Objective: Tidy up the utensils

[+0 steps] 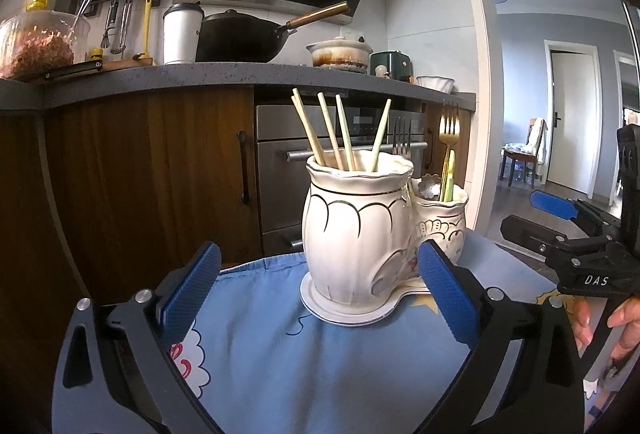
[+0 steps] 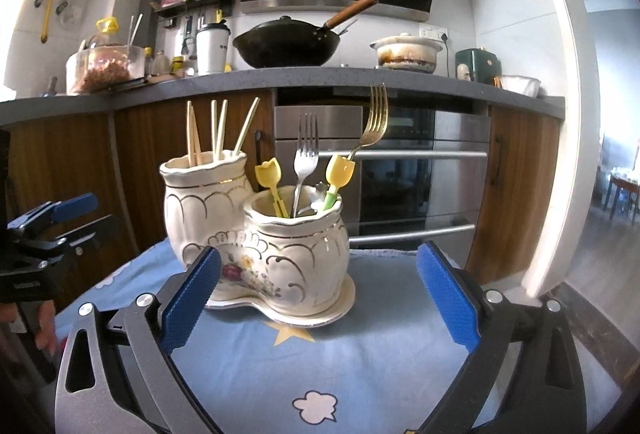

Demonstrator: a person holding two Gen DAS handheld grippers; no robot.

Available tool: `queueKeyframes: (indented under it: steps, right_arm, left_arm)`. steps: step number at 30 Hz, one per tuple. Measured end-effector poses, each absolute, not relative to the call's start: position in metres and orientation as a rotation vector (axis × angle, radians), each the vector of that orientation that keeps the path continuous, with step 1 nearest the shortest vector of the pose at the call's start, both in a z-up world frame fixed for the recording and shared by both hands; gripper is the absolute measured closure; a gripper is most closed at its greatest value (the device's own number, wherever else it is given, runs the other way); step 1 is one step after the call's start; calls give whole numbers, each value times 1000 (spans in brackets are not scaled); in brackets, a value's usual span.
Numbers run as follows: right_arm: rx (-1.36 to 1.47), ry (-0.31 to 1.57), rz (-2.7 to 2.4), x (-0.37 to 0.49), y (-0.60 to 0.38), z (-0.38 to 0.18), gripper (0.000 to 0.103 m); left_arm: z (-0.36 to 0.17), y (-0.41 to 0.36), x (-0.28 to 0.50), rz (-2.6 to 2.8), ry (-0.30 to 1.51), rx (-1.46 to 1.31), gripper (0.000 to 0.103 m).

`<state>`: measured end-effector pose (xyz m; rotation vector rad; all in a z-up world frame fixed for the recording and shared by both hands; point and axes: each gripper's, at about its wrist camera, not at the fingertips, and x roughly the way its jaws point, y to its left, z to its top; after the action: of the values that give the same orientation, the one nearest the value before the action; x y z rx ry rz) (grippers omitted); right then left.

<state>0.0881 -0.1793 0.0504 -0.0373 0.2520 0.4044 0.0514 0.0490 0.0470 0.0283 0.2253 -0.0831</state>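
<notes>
Worktop [image 2: 380, 354] under a blue cloth printed with white clouds and a yellow star; kitchen counter with black wok [image 2: 286, 48] well behind.

Ceramic utensil holder [image 2: 256, 234] stands upright near the middle of the cloth: two joined white jars with gold trim on one shared saucer base. Taller jar [image 1: 352, 226] holds five pale chopsticks [image 1: 340, 132], leaning apart. Shorter jar [image 2: 298, 254], touching the taller, holds a steel fork [image 2: 306, 158], a gold fork [image 2: 376, 118] tilted to the right, and two small yellow tulip-topped picks [image 2: 340, 170].

My left gripper [image 1: 320, 292]: blue-padded fingers [image 1: 192, 294] spread wide, nothing between them but cloth; the taller jar sits just ahead, between the tips, not touched so far as I can tell.

My right gripper [image 2: 320, 294]: fingers [image 2: 448, 298] likewise spread wide and holding nothing, the shorter jar just ahead. Left fingertip overlaps the jar base in the right wrist view; contact I cannot tell.

Each gripper shows at the edge of the other's view, well apart.
</notes>
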Motion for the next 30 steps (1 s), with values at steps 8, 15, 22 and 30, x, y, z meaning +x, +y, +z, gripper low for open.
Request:
queueKeyframes:
  steps: [8, 15, 22, 30]
  right_arm:
    - [-38, 252, 404, 88, -180, 50, 6]
    - [-38, 252, 405, 88, -180, 50, 6]
    - [-38, 252, 404, 88, -180, 50, 6]
    - [-38, 252, 404, 88, -180, 50, 6]
  left_arm:
    - [47, 44, 50, -82, 225, 49, 6]
    - [47, 44, 50, -83, 226, 43, 6]
    - [47, 45, 51, -82, 227, 50, 6]
    - [47, 45, 51, -82, 227, 49, 6]
